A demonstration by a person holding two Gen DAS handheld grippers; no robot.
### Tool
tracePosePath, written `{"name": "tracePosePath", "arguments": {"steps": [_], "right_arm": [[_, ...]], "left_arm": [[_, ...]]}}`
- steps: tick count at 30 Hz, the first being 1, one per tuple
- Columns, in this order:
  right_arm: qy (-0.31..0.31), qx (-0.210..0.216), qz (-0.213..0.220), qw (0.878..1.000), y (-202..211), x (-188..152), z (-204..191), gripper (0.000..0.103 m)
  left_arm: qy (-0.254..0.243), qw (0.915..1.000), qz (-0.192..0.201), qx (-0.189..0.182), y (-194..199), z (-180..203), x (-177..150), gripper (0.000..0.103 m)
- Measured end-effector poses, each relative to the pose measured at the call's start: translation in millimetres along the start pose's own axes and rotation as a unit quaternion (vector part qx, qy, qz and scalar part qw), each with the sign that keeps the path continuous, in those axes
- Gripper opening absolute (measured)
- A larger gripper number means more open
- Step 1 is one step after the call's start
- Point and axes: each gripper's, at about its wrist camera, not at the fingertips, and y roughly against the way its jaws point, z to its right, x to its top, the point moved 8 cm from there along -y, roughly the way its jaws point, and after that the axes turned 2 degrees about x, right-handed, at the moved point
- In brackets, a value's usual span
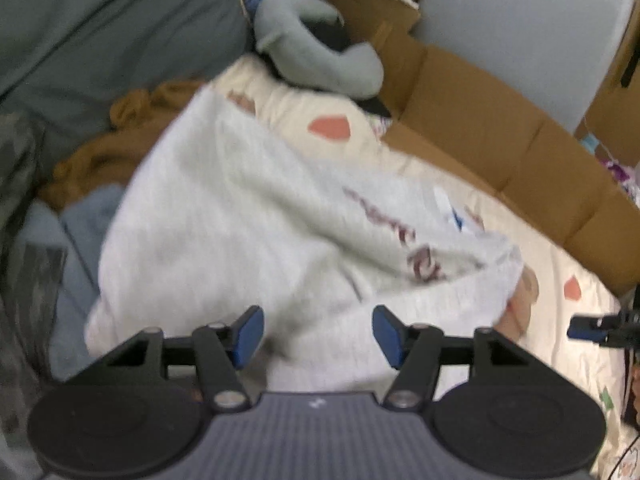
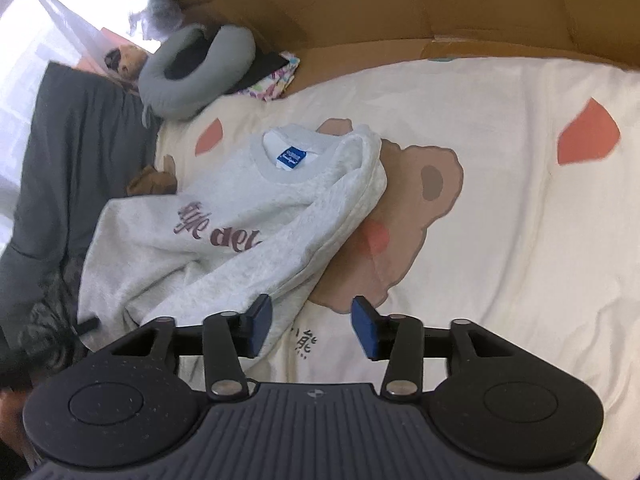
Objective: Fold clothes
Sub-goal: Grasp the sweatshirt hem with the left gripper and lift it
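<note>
My left gripper [image 1: 318, 336] hangs with jaws apart over the sweatshirt [image 1: 224, 216], nothing pinched. My right gripper [image 2: 311, 326] is parted too, empty, at the sweatshirt's near hem. The sweatshirt lies half folded on the bedspread [image 2: 500, 220], toward its left edge. Only the right view shows the blue label [image 2: 291, 159]; only the left shows the brown garment [image 1: 120, 136] beyond it.

Pale grey sweatshirt [image 2: 224, 216] with maroon lettering and blue label [image 2: 291, 159], cream bedsheet [image 2: 520, 240] with brown bear print, grey neck pillow [image 2: 192, 80], blue-padded fingers [image 2: 366, 330]
</note>
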Motion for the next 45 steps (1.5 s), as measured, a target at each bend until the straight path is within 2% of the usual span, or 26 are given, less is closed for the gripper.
{"name": "tracePosePath", "arguments": {"steps": [6,11,15,19,21,22,23,25,26,30,32,34,37,39,40,41,42,45], "right_arm": [[-0.003,0.008,-0.01,1.0,3,-21,5,0.056],[0.02,0.001,-0.021,1.0,8,-32,9,0.056],[0.021,0.011,-0.022,0.999,8,-37,10,0.056],[0.049,0.007,-0.038,0.998,2,-45,3,0.056],[0.057,0.007,-0.046,0.997,-1,-50,-1,0.056],[0.061,0.008,-0.049,0.997,-3,-52,-3,0.056],[0.065,0.009,-0.053,0.996,-4,-55,-5,0.056],[0.074,0.011,-0.059,0.995,-7,-60,-10,0.056],[0.078,0.013,-0.062,0.995,-7,-62,-12,0.056],[0.092,0.015,-0.073,0.993,-10,-72,-17,0.056],[0.097,0.014,-0.076,0.992,-11,-75,-18,0.056],[0.095,0.014,-0.08,0.992,-12,-78,-17,0.056],[0.096,0.012,-0.086,0.992,-13,-81,-15,0.056],[0.097,0.013,-0.088,0.991,-14,-83,-15,0.056],[0.098,0.014,-0.089,0.991,-13,-84,-16,0.056],[0.1,0.016,-0.089,0.991,-13,-85,-17,0.056],[0.101,0.017,-0.09,0.991,-13,-86,-18,0.056],[0.105,0.019,-0.093,0.99,-13,-88,-20,0.056]], "left_arm": [[0.013,0.9998,-0.013,0.011,-5,-1,-31,0.065],[0.07,0.9973,-0.015,0.015,-17,-9,-58,0.066],[0.096,0.9948,-0.022,0.026,-24,-12,-81,0.066],[0.131,0.9911,-0.014,0.017,-30,-16,-93,0.065],[0.15,0.9886,-0.006,0.013,-32,-20,-96,0.06],[0.161,0.9869,-0.002,0.009,-34,-22,-96,0.052],[0.168,0.9858,0.002,0.006,-33,-24,-96,0.038],[0.181,0.9834,0.01,0.001,-33,-26,-97,0.025],[0.182,0.9832,0.012,0.007,-33,-29,-97,0.025],[0.186,0.9817,0.017,0.036,-31,-43,-98,0.026],[0.184,0.9819,0.019,0.041,-32,-47,-98,0.043],[0.181,0.9821,0.022,0.046,-33,-51,-99,0.049],[0.178,0.9824,0.009,0.055,-45,-56,-103,0.048],[0.188,0.9809,0.008,0.05,-48,-59,-105,0.039],[0.195,0.98,0.01,0.037,-48,-59,-105,0.018],[0.2,0.9793,0.009,0.027,-48,-58,-104,0.005],[0.199,0.9795,0.013,0.024,-45,-55,-102,0.007],[0.192,0.9809,0.028,0.013,-34,-47,-96,0.002]]}}
